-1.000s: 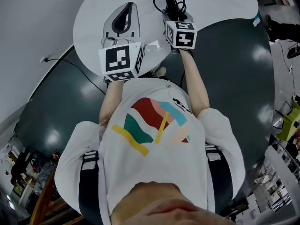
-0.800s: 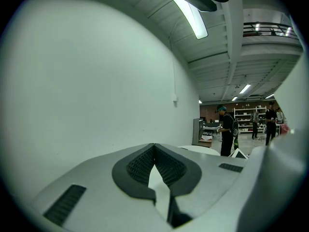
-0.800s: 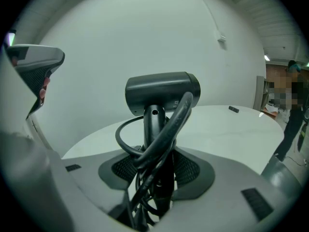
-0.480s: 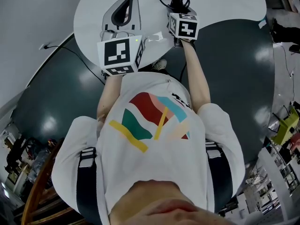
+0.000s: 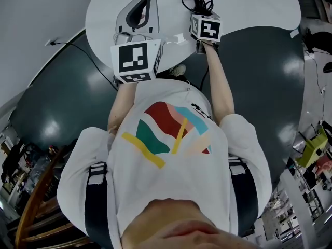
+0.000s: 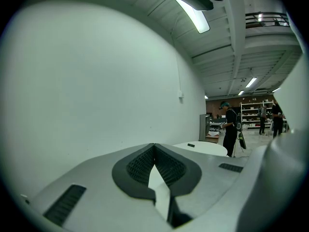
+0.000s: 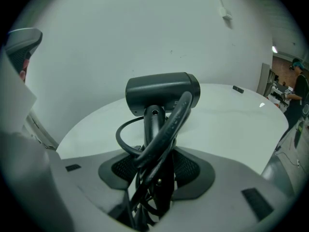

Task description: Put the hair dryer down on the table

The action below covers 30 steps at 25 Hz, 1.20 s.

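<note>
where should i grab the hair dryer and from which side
Take the hair dryer by its handle, coming from the handle's end, as the right gripper does. The handle is narrow and straight; the barrel lies crosswise above it and looks too wide. The cord loops round the handle, so the grip likely takes it in too.

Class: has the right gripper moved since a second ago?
Cannot tell: the whole head view shifts, and the right gripper keeps about its place at the white table's near edge.
</note>
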Each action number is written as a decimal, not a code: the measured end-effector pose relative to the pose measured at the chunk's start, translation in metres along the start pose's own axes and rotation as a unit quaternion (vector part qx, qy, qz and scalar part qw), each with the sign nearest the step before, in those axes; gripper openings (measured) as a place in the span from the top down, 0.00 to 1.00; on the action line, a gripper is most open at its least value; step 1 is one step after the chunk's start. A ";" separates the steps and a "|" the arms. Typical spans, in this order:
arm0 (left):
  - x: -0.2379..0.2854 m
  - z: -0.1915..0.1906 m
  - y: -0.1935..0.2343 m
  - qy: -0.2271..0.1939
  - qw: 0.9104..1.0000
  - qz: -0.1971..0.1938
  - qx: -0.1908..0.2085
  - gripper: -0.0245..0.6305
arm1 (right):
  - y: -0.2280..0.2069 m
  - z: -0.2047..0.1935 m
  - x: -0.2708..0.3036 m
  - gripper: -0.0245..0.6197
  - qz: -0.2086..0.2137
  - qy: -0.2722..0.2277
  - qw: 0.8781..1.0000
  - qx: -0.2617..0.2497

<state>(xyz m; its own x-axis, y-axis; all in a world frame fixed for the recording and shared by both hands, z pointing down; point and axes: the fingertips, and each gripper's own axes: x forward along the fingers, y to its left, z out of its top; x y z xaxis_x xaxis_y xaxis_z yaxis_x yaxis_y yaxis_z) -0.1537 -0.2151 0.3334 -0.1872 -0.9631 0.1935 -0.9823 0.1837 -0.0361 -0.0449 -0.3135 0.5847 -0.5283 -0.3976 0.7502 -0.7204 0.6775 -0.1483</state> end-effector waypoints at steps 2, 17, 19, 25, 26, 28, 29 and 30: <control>0.000 0.000 0.001 0.000 1.000 0.002 0.001 0.94 | -0.001 -0.006 0.003 0.64 0.001 0.010 1.000 0.004; 0.000 -0.010 0.011 0.005 1.000 0.009 -0.016 0.94 | 0.000 -0.024 0.017 0.64 0.000 0.057 0.998 0.016; 0.000 -0.011 0.011 0.006 1.000 0.007 -0.015 0.94 | -0.001 -0.025 0.017 0.64 -0.002 0.056 0.998 0.016; 0.005 -0.013 0.009 0.008 1.000 0.003 -0.018 0.94 | -0.006 -0.024 0.019 0.63 -0.008 0.060 0.998 0.020; 0.006 -0.012 0.010 0.007 1.000 0.002 -0.019 0.94 | -0.006 -0.024 0.019 0.63 -0.008 0.061 0.998 0.020; 0.006 -0.012 0.010 0.007 1.000 0.001 -0.019 0.94 | -0.006 -0.024 0.019 0.63 -0.010 0.063 0.998 0.018; 0.006 -0.012 0.010 0.006 1.000 0.000 -0.019 0.94 | -0.006 -0.024 0.019 0.63 -0.011 0.064 0.998 0.017; 0.006 -0.012 0.010 0.006 1.000 -0.001 -0.019 0.94 | -0.006 -0.024 0.019 0.63 -0.012 0.066 0.998 0.016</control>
<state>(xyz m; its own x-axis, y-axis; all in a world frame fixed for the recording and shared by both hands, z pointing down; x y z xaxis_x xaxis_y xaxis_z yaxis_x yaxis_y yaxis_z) -0.1648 -0.2165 0.3454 -0.1852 -0.9610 0.2056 -0.9819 0.1896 0.0018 -0.0396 -0.3101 0.6157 -0.4490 -0.3272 0.8314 -0.7470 0.6480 -0.1484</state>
